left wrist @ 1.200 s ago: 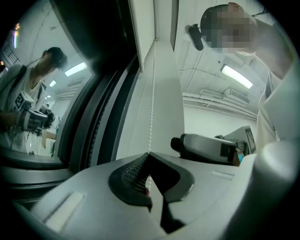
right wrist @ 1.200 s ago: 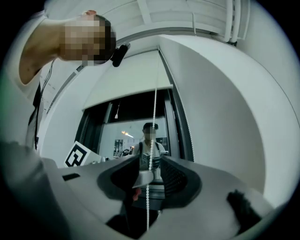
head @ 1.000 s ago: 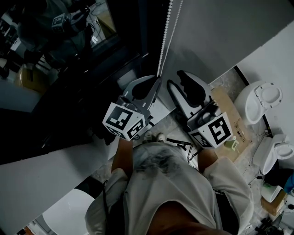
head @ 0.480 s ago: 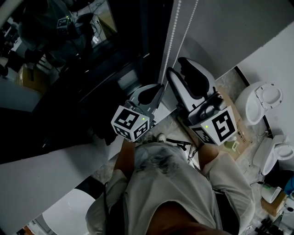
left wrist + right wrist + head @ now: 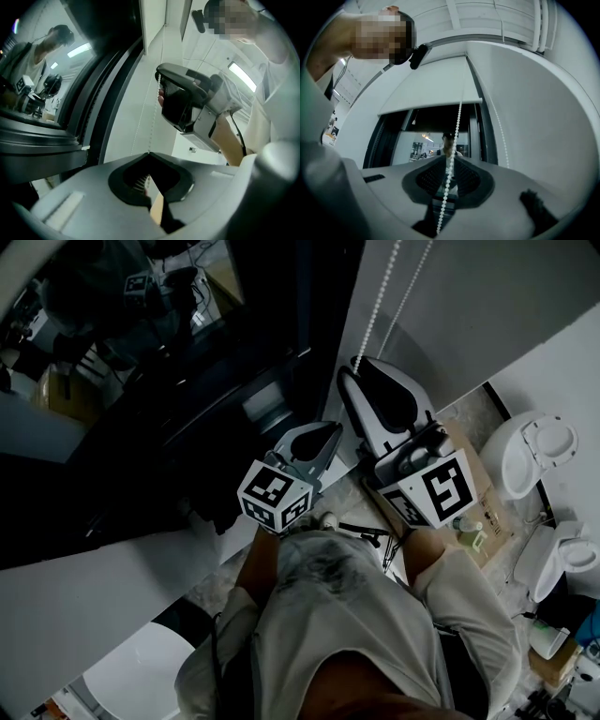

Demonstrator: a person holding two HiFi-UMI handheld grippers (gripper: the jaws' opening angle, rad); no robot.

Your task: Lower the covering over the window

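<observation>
Two strands of chain hang beside the window. They run from the top of the head view down towards your tools, so the axis you work along is straight up and down.

Your left tool is clamped shut. In its own view the chain rises straight out of the closed tip, so I judge it is gripping that strand.

Your right tool sits higher on the chain, towards the upper right of the head view and nearer the blind. Its jaws have just been closing and stand about half apart. In the right gripper view the chain runs down the middle between them, not yet pinched as far as I can see. The second strand lies off to the right in that view, against the wall, clear of both tools.

The blind covers only the top of the window. Its bottom bar shows in the upper middle of the right gripper view, with dark glass bare beneath, so the task looks partway done at best.

Your right tool is the nearer to a fresh hold. Close it on the strand it straddles, release below, then draw down along the chain's line. Take the same strand each time, or the blind will likely climb.
</observation>
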